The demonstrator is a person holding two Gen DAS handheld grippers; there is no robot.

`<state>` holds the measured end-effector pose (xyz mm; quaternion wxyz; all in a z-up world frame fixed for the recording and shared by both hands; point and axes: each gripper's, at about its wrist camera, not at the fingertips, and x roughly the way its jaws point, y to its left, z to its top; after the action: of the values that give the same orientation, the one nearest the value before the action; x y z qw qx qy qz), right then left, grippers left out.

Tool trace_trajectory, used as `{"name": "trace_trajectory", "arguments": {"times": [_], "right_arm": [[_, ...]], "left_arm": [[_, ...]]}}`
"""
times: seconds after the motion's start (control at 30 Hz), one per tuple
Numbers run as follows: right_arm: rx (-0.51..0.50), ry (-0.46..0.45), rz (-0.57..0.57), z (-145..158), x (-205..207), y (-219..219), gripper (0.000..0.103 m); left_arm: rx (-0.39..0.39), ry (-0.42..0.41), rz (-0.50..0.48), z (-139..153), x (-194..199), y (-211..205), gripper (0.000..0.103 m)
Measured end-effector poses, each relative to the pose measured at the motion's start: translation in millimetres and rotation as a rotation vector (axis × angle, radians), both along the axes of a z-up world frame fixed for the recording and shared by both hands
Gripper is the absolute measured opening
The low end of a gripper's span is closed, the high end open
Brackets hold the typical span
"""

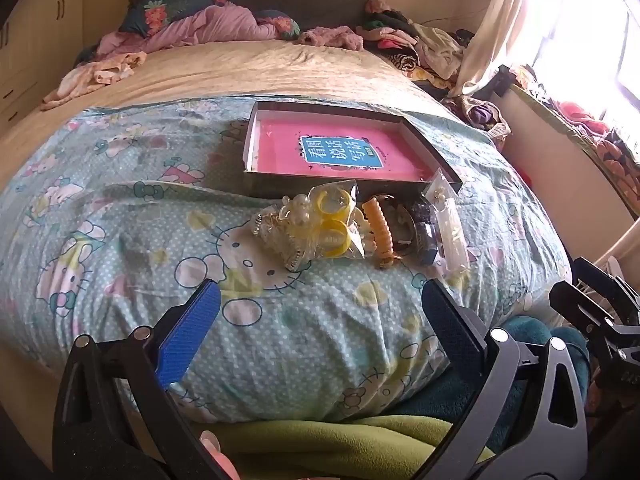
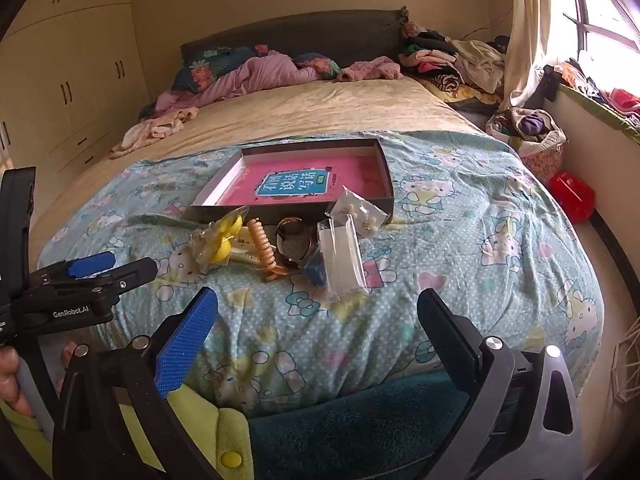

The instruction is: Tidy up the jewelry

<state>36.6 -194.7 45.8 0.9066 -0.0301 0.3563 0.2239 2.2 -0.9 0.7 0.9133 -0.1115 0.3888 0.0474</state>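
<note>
The jewelry pile (image 1: 360, 224) lies on the cartoon-cat quilt (image 1: 120, 208), just in front of the shallow box (image 1: 256, 128): a bag of yellow rings (image 2: 224, 236), an orange spiral band (image 2: 262, 246), a brown bangle (image 2: 294, 236) and clear earring packets (image 2: 344, 256). Both claws hang apart from it, spread wide and empty: the left claw (image 1: 320, 320) and the right claw (image 2: 316, 324). The left tool reads "GenRobot.AI" in the right view; a pink book (image 1: 340, 152) with Chinese lettering lies in the box. Clothes (image 2: 452, 60) are heaped by the sunlit window (image 2: 600, 20).
</note>
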Motion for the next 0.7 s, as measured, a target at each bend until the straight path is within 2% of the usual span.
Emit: {"name": "trace_trajectory", "arguments": {"times": [0.7], "right_arm": [[-0.005, -0.006, 0.004, 2.4, -4.2, 3.2, 0.099]], "left_arm": [[-0.001, -0.004, -0.003, 1.2, -3.7, -1.4, 0.094]]}}
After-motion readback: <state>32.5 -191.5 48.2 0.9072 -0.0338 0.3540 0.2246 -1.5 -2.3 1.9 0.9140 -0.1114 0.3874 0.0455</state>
